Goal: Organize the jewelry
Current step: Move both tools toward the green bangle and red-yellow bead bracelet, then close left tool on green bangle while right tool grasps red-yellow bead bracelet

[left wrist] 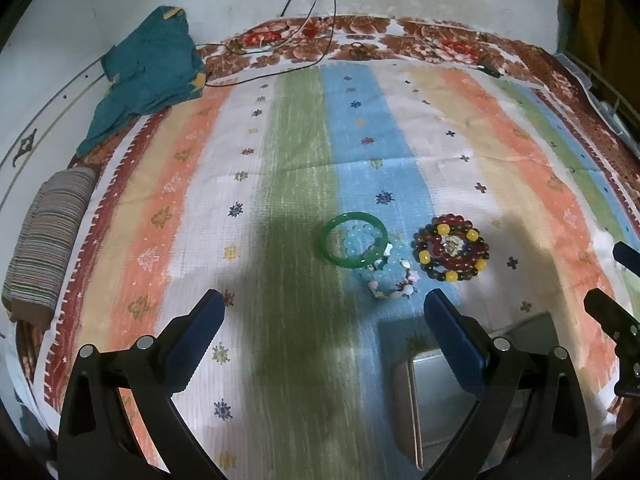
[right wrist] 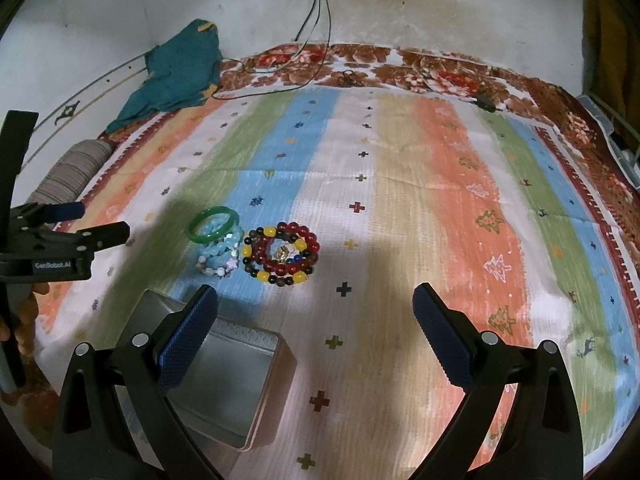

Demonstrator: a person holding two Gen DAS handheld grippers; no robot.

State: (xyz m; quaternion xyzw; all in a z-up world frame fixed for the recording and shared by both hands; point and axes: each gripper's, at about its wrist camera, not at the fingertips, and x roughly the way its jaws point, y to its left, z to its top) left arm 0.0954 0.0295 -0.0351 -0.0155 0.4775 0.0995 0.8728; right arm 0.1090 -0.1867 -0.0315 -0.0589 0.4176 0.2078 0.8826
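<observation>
A green bangle (left wrist: 354,243) lies on the striped cloth, overlapping a pale blue bead bracelet (left wrist: 390,270). Beside them lies a pile of red, yellow and dark bead bracelets (left wrist: 451,249). An open square metal tin (left wrist: 440,400) sits near the front. My left gripper (left wrist: 324,332) is open and empty, just short of the jewelry. In the right wrist view the bangle (right wrist: 214,224), blue bracelet (right wrist: 222,258), bead pile (right wrist: 280,254) and tin (right wrist: 224,376) show ahead to the left. My right gripper (right wrist: 316,324) is open and empty, right of the tin.
A teal cloth (left wrist: 148,76) lies at the back left, a striped rolled fabric (left wrist: 44,240) at the left edge. Cables (left wrist: 312,20) hang down the wall onto the far cloth border. The left gripper (right wrist: 60,240) shows at the left in the right wrist view.
</observation>
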